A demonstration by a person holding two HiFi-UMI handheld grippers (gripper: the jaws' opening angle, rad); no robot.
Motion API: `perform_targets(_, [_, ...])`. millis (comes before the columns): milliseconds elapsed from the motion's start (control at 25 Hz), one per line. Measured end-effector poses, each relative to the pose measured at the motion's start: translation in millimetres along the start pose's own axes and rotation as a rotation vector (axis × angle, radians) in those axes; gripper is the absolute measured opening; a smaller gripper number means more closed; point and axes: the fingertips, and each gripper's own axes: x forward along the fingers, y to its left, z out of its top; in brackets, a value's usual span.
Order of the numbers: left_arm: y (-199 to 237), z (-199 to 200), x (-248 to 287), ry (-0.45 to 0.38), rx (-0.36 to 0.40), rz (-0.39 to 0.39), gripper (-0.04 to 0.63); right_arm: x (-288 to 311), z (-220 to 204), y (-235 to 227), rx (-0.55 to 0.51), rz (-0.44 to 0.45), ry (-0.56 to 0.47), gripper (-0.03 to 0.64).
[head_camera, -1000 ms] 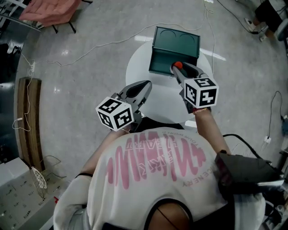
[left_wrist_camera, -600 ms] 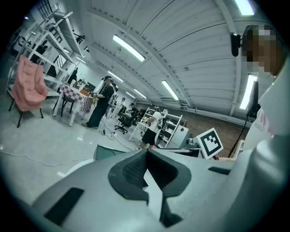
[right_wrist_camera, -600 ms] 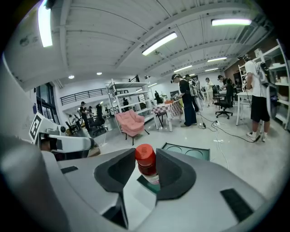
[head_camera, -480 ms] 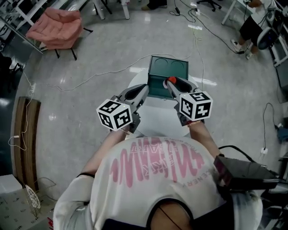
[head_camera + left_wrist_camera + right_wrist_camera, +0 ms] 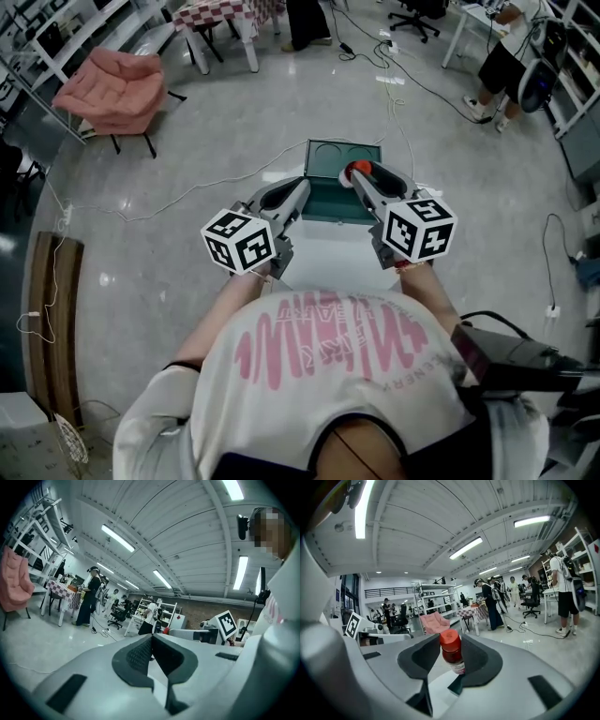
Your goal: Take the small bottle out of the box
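1 grip only: clamps small red-capped brown bottle (image 5: 452,656) between closed right gripper (image 5: 451,644) jaws, in the air above open dark-green rectangular box (image 5: 342,153) at 12 o'clock on round white table (image 5: 323,267). Shows left gripper (image 5: 151,637) jaws together, empty, at 9 o'clock of the bottle.

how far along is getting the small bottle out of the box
Done: the red-capped small bottle is out of the green box and held in the air. In hand: the right gripper is clamped on the bottle's body, while the left gripper is shut on nothing. Left: setting the bottle down, probably on the white table that the box stands on.
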Motion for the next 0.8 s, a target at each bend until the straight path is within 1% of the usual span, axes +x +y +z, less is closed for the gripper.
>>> perform_targets(160, [-0.8, 5.8, -3.4, 0.0, 0.015, -0.026, 0.008, -7.5, 15.1, 12.2, -0.019, -0.006, -0.044, 0.14])
perform_targets(360, [-2.7, 8.4, -6.2, 0.006, 0.03, -0.063, 0.008, -14.4, 21.7, 19.2, -0.028, -0.027, -0.08, 0.138])
perform_targets(600, [-9.2, 4.8, -16.1, 0.015, 0.041, -0.1, 0.008, -24.6, 9.9, 28.6, -0.011, -0.058, -0.102, 0.137])
perform_targets(800, [-16.1, 2.0, -19.4, 0.014, 0.023, -0.124, 0.008, -31.0, -0.8, 33.3, 0.01, -0.071, -0.099, 0.137])
